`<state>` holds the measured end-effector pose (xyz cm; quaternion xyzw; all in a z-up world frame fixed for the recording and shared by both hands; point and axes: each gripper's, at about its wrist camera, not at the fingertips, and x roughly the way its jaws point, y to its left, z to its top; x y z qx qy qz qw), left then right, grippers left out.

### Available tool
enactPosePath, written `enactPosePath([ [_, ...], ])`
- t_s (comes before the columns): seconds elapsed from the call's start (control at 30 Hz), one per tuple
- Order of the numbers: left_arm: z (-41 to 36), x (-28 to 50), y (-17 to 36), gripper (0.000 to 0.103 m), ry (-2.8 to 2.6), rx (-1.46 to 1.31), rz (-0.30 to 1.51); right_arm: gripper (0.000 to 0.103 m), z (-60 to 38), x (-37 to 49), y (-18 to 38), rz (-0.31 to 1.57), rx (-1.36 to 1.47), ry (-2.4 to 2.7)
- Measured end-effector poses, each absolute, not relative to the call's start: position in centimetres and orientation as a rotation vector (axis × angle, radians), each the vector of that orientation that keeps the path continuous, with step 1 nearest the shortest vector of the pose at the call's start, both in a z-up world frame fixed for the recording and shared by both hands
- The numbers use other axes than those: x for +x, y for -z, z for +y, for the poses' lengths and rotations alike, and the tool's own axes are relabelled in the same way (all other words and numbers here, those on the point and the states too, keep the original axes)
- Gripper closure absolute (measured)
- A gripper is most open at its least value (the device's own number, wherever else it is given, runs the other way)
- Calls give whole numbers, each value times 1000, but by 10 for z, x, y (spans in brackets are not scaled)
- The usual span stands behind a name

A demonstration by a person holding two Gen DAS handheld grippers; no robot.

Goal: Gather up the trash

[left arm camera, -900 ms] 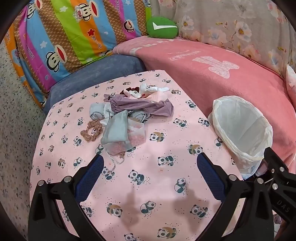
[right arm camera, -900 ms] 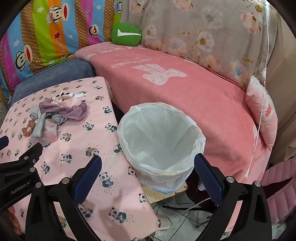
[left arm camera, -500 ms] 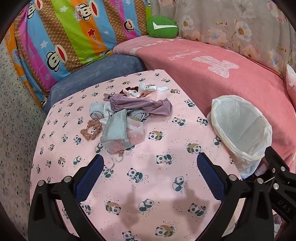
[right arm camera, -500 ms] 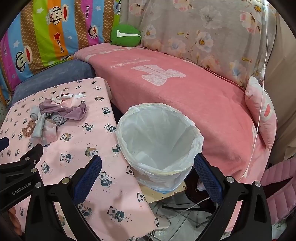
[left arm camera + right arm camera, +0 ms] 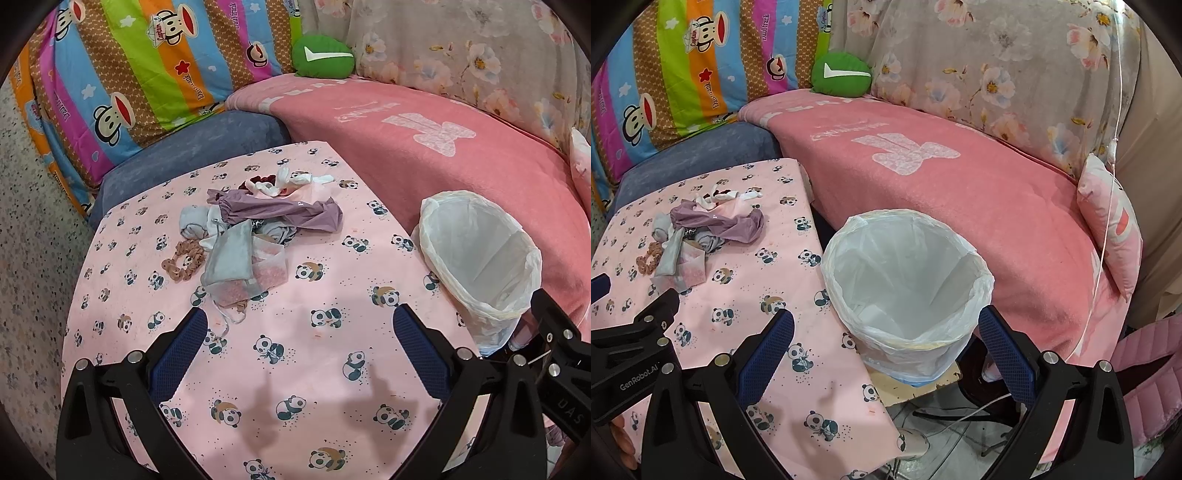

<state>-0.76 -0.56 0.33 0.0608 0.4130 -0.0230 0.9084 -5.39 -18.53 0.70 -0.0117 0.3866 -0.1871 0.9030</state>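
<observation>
In the left wrist view, a heap of trash (image 5: 255,236), with a brown scrunchie (image 5: 183,260) and a purple bag (image 5: 284,212), lies centre-left on the panda tablecloth (image 5: 314,369). The left gripper (image 5: 299,325) is spread wide, holding nothing. The lined bin (image 5: 480,258) stands right. The right gripper (image 5: 884,326) gapes empty over the bin (image 5: 905,280).

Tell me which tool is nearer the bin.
Right. The right tool hangs open just in front of the bin, almost over its near rim. The left tool, also open, hangs over the table, with the bin off to its right.
</observation>
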Motion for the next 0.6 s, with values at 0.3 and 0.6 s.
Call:
enactPosePath([
  [0.3, -7, -8, -5, 7, 47, 127, 848, 6, -187, -54, -9, 795, -20, 382],
  [0.6, -7, -8, -5, 7, 47, 127, 848, 6, -187, -54, -10, 792, -20, 385],
])
